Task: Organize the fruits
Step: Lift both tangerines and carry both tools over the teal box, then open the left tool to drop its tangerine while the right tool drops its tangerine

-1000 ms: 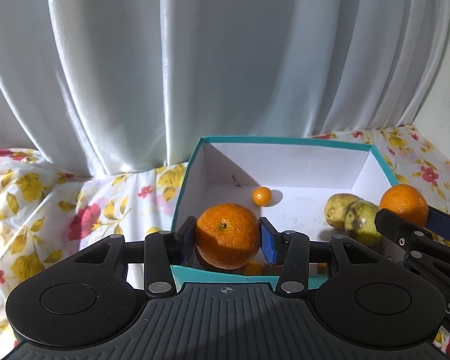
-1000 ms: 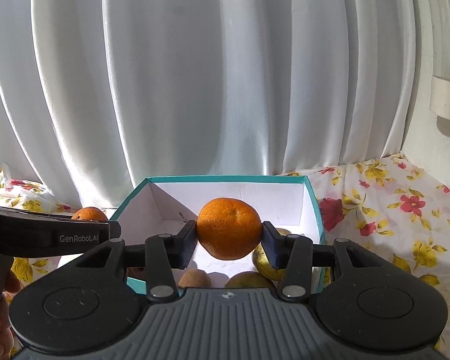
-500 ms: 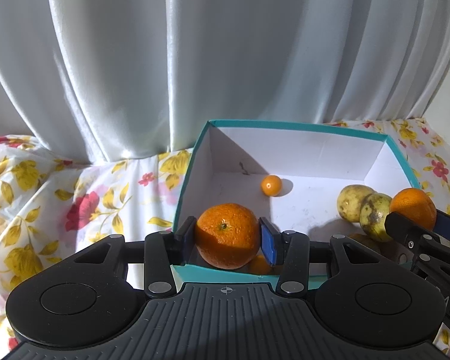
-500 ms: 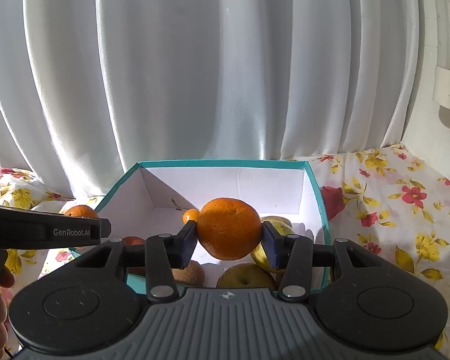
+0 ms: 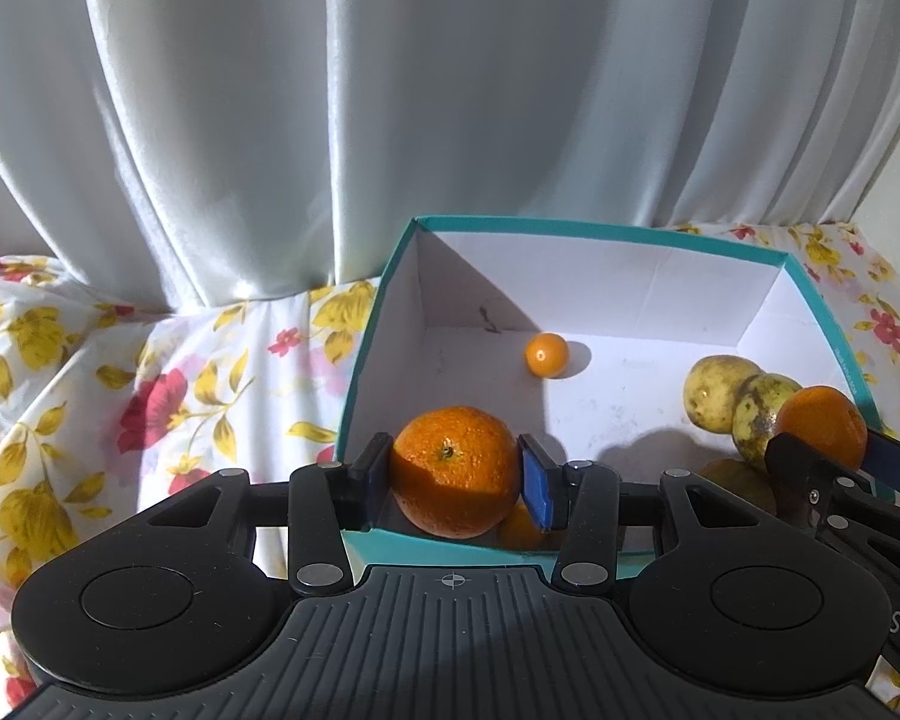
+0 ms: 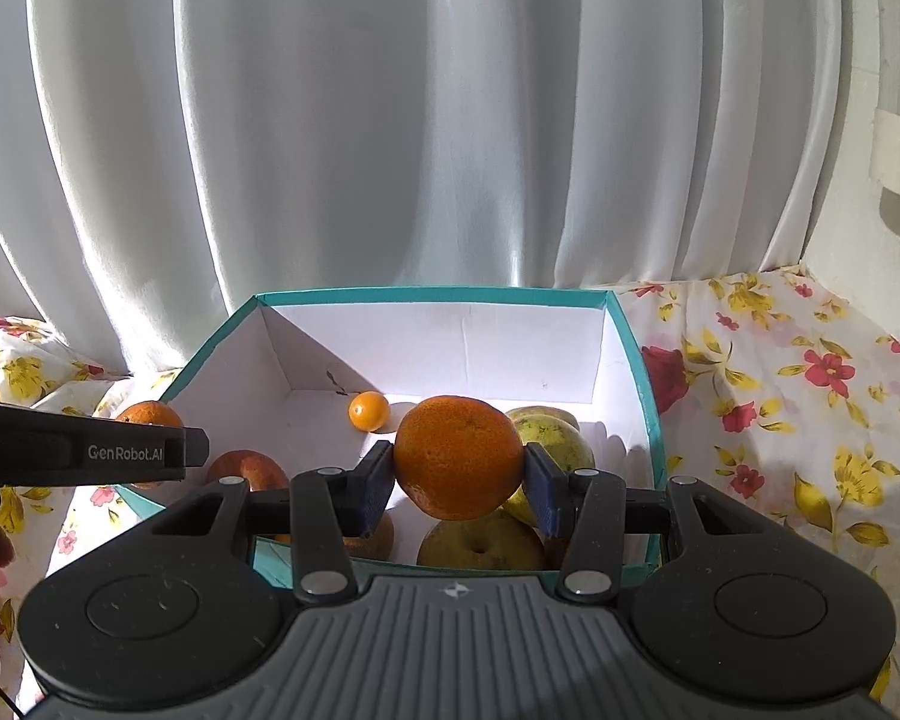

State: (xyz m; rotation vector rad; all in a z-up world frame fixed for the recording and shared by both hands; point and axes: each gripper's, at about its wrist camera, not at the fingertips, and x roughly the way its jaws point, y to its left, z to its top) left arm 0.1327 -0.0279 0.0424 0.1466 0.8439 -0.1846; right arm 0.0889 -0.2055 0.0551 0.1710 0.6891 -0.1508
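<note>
Each gripper (image 5: pixel 455 474) (image 6: pixel 457 474) pinching a round dimpled orange (image 5: pixel 455 471) (image 6: pixel 457 465), seemingly over the teal cardboard box (image 5: pixel 600 234).

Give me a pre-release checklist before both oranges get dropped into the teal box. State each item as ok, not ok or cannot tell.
1. Left gripper clamped on its orange: ok, pads press both sides.
2. Right gripper clamped on its orange: ok.
3. Both oranges over the teal box, inside its rim: ok, as far as these views show.
4. Landing spot under the left orange bare: cannot tell, a small orange fruit peeks out just below it.
5. Landing spot under the right orange bare: not ok, yellow-green fruits lie directly beneath.
6. The two grippers apart from each other: ok, a gap shows in both views.
</note>
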